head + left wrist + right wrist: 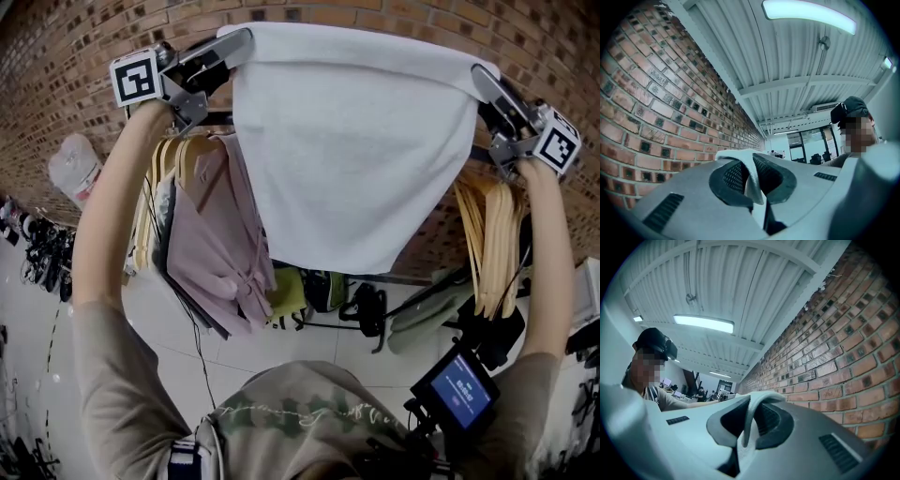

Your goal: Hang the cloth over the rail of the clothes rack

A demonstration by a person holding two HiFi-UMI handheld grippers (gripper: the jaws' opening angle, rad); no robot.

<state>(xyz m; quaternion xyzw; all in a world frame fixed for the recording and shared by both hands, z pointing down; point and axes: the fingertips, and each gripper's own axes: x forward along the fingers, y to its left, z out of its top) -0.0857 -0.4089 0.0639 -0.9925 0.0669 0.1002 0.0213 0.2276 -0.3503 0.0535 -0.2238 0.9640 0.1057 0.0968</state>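
A white cloth (352, 150) hangs spread out between my two grippers, held high in front of the brick wall. The left gripper (239, 42) is shut on its top left corner, and the right gripper (480, 77) is shut on its top right corner. In the left gripper view a fold of the cloth (751, 165) is pinched between the dark pads (733, 178). The right gripper view shows the cloth (757, 401) pinched the same way. A short dark piece of the rack's rail (217, 116) shows behind the left gripper. The cloth hides the remainder of the rail.
Wooden hangers (169, 159) with a pink garment (211, 248) hang at the left, and bare wooden hangers (492, 234) at the right. Bags (323, 291) lie on the floor below. A lit screen (457, 392) sits near my chest. A person in a cap (649, 357) stands behind.
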